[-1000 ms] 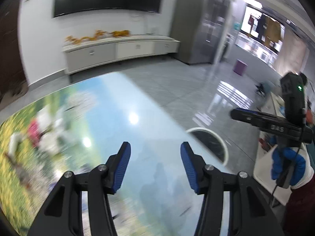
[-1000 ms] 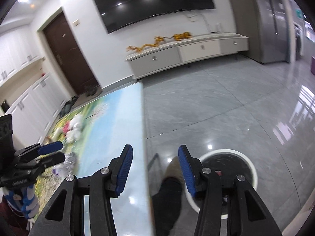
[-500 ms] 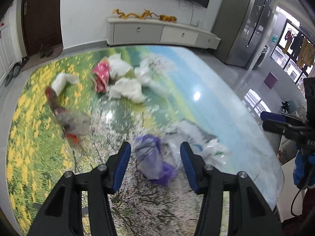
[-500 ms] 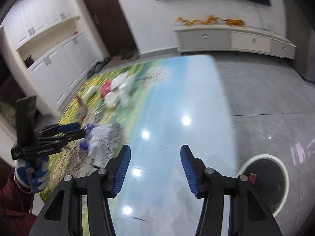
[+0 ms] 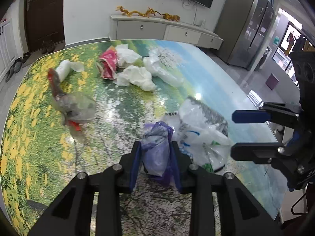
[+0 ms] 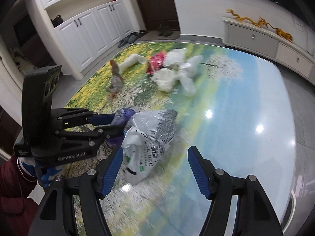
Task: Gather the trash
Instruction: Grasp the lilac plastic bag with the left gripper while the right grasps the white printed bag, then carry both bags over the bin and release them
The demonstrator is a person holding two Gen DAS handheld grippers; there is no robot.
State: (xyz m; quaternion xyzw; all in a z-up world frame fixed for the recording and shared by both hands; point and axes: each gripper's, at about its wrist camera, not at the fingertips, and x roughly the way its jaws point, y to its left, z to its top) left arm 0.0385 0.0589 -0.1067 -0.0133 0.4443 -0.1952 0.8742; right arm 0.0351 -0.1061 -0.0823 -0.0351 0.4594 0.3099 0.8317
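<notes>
At the bottom middle of the left wrist view, the left gripper point(image 5: 156, 157) has just been closing, and its blue pads now squeeze the purple bag point(image 5: 156, 147) from both sides. The bag sits on the table point(image 5: 29, 137), right by the near edge. Just beside it, to the right in that view, lies the big white bag point(image 5: 198, 129) with printing on it.

At the bottom of the right wrist view, the right gripper point(image 6: 155, 169) has just been opening. Its fingers stand wide apart, with nothing pinched. The near end of the white bag lies between them.

What could go wrong? The purple bag is soft and slippery, so I think it could slide out of the pads when lifted. The two bags touch, so pulling one may drag the other. The two grippers are also close and could bump.

Farther up the table, in the middle left of the left wrist view, lies a gray crumpled bag point(image 5: 76, 108) with red bits. Past it, near the top, are a pink wrapper point(image 5: 108, 64) and white crumpled paper point(image 5: 137, 76).

The table is shiny, with a picture of yellow flowers and blue sky on it. Behind it are a low white cabinet point(image 5: 157, 29), a dark door point(image 5: 43, 11) at the upper left, and a gray floor.
</notes>
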